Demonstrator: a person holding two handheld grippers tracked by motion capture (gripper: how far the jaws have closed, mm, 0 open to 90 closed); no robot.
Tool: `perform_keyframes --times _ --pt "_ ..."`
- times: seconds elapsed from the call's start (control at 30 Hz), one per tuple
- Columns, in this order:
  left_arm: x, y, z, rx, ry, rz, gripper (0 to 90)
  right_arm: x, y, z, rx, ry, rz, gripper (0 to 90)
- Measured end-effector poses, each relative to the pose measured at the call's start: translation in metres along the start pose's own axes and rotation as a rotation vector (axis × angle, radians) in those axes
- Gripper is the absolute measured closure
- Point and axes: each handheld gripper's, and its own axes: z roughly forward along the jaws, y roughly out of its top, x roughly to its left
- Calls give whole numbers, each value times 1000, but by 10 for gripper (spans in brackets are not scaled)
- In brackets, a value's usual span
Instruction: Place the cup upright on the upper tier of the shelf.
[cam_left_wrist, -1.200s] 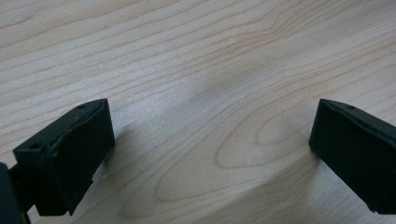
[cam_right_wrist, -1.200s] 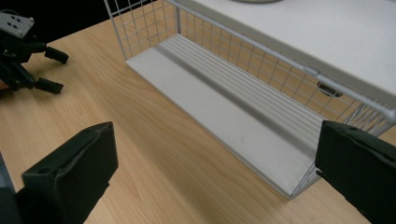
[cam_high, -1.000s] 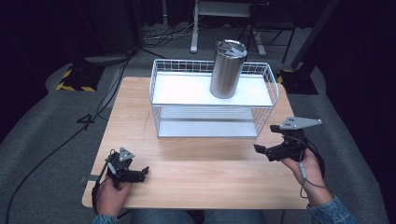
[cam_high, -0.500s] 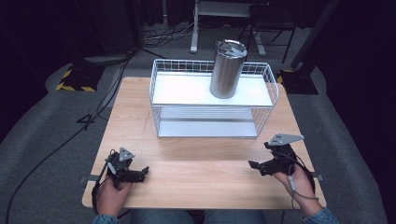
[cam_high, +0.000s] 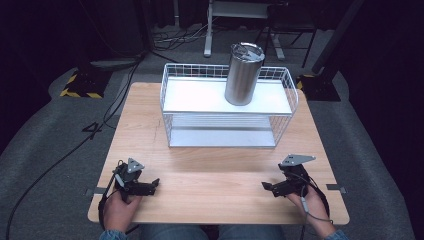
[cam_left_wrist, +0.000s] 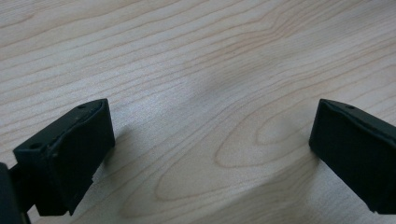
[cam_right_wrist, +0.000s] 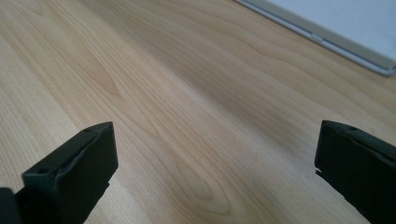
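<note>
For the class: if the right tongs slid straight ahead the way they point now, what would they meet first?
The right tongs, open, point across the table's near edge toward the left tongs. The bare wood between looks free; the left tongs probably come first, though depth is unclear.

Pale wood-grain table (cam_high: 215, 190), white wire basket (cam_high: 170, 107), silver tumbler (cam_high: 243, 75), black grippers, perhaps yellow-black striped floor block (cam_high: 79, 86).
</note>
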Motion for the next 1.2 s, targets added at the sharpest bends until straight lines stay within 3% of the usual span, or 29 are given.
perform_keyframes --times 0.17,0.4,0.63,0.77,0.87,1.2 --pt "0 0 0 0 0 0 5 2 -13 8 1 7 41 0" --pt "0 0 0 0 0 0 5 4 -22 14 8 0 54 3" --pt "0 0 0 0 0 -1 6 6 -25 19 27 -25 40 39" --pt "0 0 0 0 0 0 5 8 -28 23 2 -96 -5 32" --pt "0 0 0 0 0 0 5 7 -32 26 -38 -105 2 2" --pt "0 0 0 -1 0 -1 5 6 -32 26 -41 -103 1 2"
